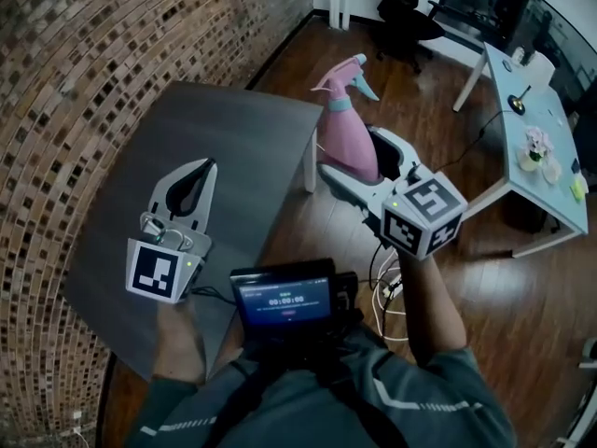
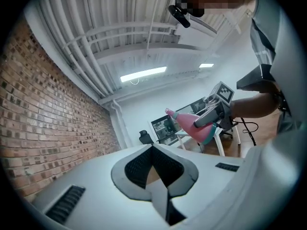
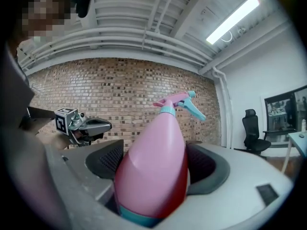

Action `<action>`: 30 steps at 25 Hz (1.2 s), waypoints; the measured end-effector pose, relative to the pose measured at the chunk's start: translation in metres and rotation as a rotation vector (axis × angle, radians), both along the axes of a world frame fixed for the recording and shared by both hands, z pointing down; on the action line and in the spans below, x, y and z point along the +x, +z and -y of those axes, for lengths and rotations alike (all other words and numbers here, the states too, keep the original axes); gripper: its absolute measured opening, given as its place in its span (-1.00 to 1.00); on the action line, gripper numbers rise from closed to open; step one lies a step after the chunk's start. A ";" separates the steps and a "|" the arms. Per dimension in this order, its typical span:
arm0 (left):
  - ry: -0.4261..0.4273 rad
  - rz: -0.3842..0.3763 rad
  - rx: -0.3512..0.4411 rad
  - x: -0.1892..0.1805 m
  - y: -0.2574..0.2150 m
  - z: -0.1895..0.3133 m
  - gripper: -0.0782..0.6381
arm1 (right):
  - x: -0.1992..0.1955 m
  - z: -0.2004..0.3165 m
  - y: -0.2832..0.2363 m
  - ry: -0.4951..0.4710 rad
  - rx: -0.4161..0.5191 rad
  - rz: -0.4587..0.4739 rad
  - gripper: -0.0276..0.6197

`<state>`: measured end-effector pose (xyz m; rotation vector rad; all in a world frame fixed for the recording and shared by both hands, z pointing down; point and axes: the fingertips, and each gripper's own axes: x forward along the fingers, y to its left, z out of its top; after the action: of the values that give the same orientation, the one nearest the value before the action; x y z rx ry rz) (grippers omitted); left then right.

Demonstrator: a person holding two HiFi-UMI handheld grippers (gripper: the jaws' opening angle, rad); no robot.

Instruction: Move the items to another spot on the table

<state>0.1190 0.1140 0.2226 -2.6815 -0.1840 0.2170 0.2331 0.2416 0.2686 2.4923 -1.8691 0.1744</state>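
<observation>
A pink spray bottle (image 1: 347,133) with a teal trigger and teal base hangs in the air just past the right edge of the grey table (image 1: 233,129), over the wooden floor. My right gripper (image 1: 362,157) is shut on the bottle's body, one dark pad on each side. In the right gripper view the bottle (image 3: 153,171) fills the space between the jaws, nozzle pointing up and away. My left gripper (image 1: 201,166) hovers over the table's left part, shut with nothing in it. Its tips (image 2: 152,147) meet in the left gripper view, where the bottle (image 2: 189,123) shows farther off.
A brick wall (image 1: 56,110) curves along the table's left side. A white desk (image 1: 532,110) with small things stands at the far right, a black office chair (image 1: 406,12) behind it. A screen device (image 1: 284,301) hangs on the person's chest. Cables (image 1: 387,287) lie on the floor.
</observation>
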 end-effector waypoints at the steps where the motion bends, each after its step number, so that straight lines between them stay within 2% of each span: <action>1: 0.002 0.001 -0.005 0.012 0.000 0.007 -0.79 | 0.012 0.006 0.001 0.001 -0.005 0.006 0.37; 10: -0.023 0.008 -0.033 0.113 -0.004 0.085 -0.79 | 0.123 0.085 -0.006 -0.020 -0.016 0.019 0.37; 13: -0.050 0.020 -0.054 0.133 -0.001 0.101 -0.79 | 0.149 0.107 -0.007 -0.039 -0.005 0.014 0.37; 17: -0.082 0.012 -0.042 0.142 0.002 0.120 -0.79 | 0.169 0.135 -0.006 -0.079 -0.010 0.013 0.37; 23: -0.194 0.020 -0.052 0.152 0.005 0.154 -0.79 | 0.193 0.185 -0.006 -0.191 -0.025 0.006 0.37; 30: -0.395 0.070 -0.045 0.177 0.016 0.193 -0.79 | 0.232 0.264 -0.003 -0.403 -0.031 -0.002 0.37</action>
<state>0.2955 -0.0787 0.2387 -2.7031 0.3315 0.0037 0.4650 -0.0220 0.2655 2.0373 -2.2926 0.1869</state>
